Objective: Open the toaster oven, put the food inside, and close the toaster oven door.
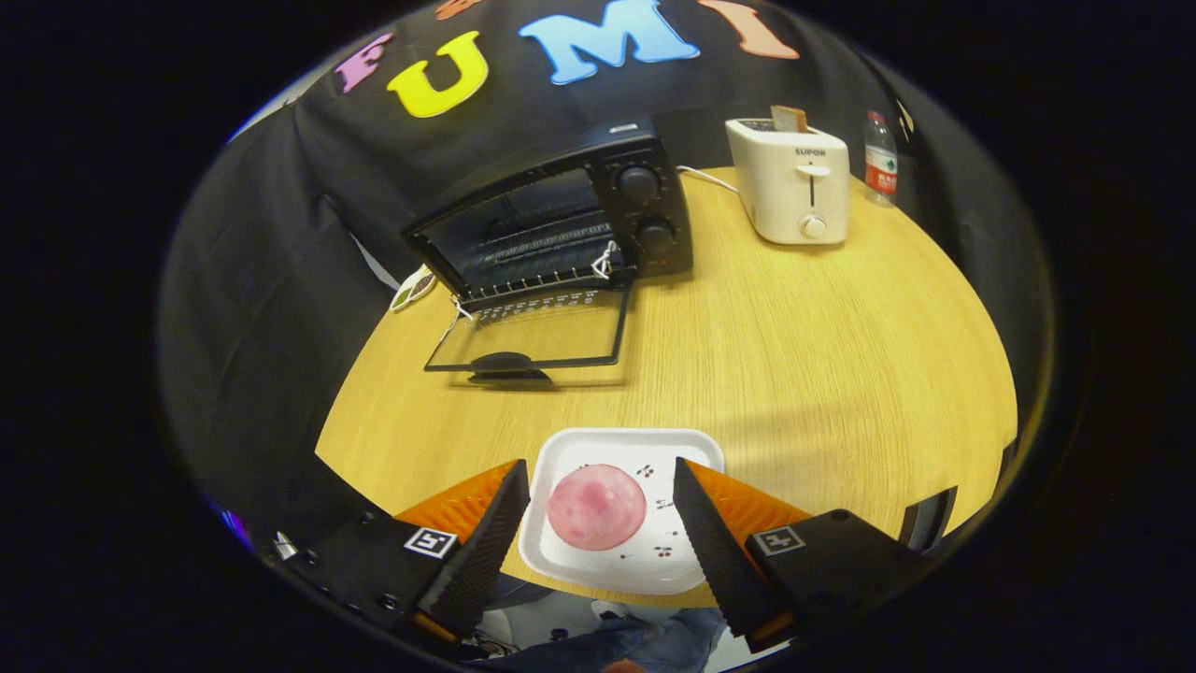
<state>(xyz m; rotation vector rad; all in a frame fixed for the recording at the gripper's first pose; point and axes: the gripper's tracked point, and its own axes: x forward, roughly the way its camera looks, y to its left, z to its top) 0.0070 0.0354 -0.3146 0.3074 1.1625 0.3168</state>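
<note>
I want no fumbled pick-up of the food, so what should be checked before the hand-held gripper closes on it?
1. Black toaster oven door open: ok, the glass door lies folded down on the round wooden table.
2. Wire rack inside free: cannot tell, the interior is dark.
3. Pink round bun on the white square plate: ok.
4. Hand-held gripper open: ok, the fingers stand apart with the bun between them, neither touching it.
5. Path from plate to oven: ok, bare tabletop; the cream pop-up toaster stands off to the side.
</note>
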